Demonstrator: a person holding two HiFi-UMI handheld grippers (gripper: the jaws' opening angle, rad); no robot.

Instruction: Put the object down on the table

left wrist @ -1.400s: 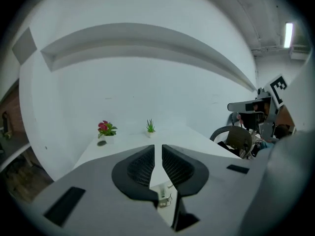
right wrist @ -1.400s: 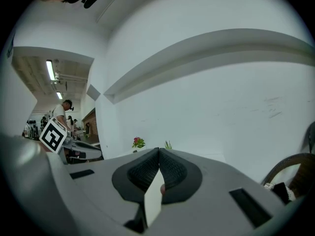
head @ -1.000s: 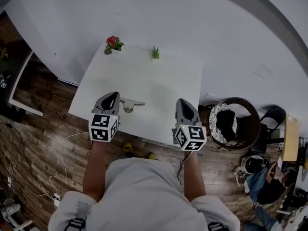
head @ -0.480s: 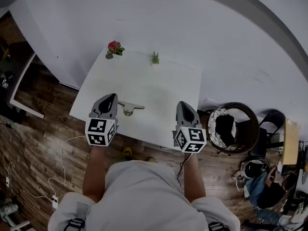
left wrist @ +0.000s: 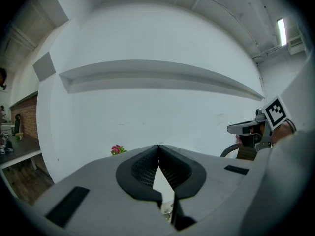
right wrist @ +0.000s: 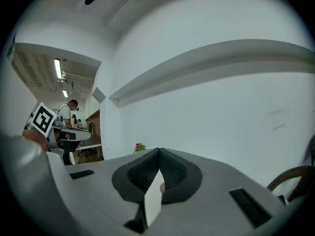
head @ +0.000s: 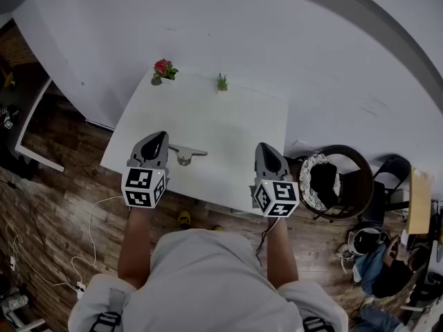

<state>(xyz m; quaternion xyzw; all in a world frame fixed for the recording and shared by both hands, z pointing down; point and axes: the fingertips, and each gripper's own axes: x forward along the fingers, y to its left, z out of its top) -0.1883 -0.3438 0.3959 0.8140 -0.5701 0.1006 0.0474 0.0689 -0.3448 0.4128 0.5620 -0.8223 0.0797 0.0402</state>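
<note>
A small grey metal piece (head: 185, 153) lies flat on the white table (head: 228, 120), near its front left part. My left gripper (head: 160, 136) hovers just left of the piece, apart from it, shut and empty. In the left gripper view its pads (left wrist: 147, 167) meet at the tip, and a sliver of the metal piece (left wrist: 168, 209) shows through the gap below. My right gripper (head: 265, 146) hangs over the table's front right edge. It is also shut, with nothing between its pads (right wrist: 147, 170).
A red flower (head: 163, 67) and a small green plant (head: 221, 82) stand at the table's far edge. A round dark chair (head: 332, 178) stands right of the table. Wooden floor with a cable lies to the left. White walls rise behind the table.
My left gripper has lifted a little beside the metal piece, which stays lying on the table. The right gripper has kept its place.
</note>
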